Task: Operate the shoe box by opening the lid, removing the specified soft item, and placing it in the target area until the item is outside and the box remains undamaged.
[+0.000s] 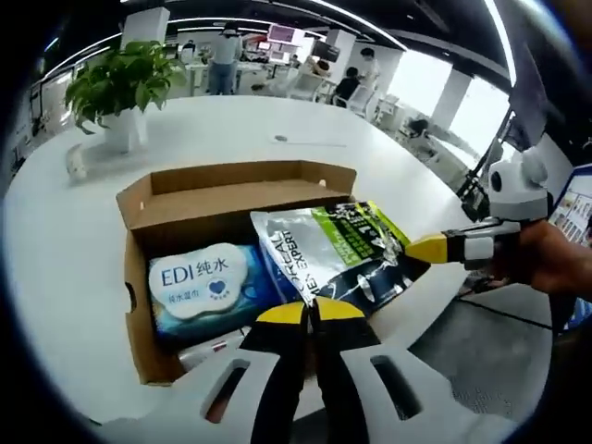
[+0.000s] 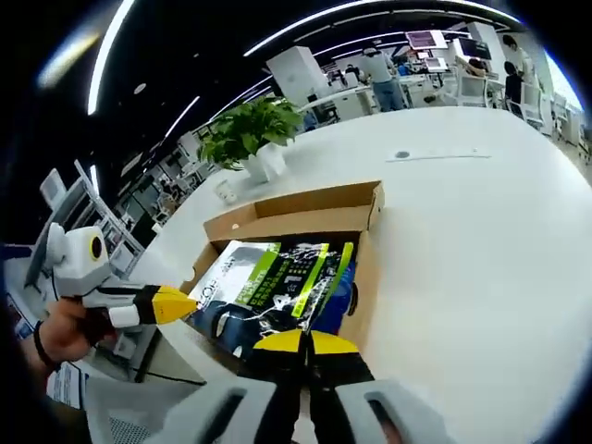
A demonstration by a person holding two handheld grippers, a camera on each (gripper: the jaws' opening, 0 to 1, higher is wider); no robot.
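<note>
An open brown shoe box (image 1: 240,180) sits on the white table, its lid flap folded back. A silver and green pouch (image 1: 333,245) is raised at a tilt over the box's right half. My left gripper (image 1: 311,310) is shut on the pouch's near edge. From the right, my right gripper (image 1: 427,248) meets the pouch's right corner. In the right gripper view the box (image 2: 296,208) holds the same pouch (image 2: 277,277), and my right gripper (image 2: 305,342) is shut on its near edge. The left gripper (image 2: 176,303) touches its left corner. A blue wipes pack (image 1: 199,282) lies inside the box.
A potted plant (image 1: 120,83) (image 2: 250,129) stands on the round white table (image 1: 277,120) behind the box. The table (image 2: 462,231) stretches bare to the right of the box. A person's hand (image 1: 555,259) holds the right gripper. Desks and people fill the far background.
</note>
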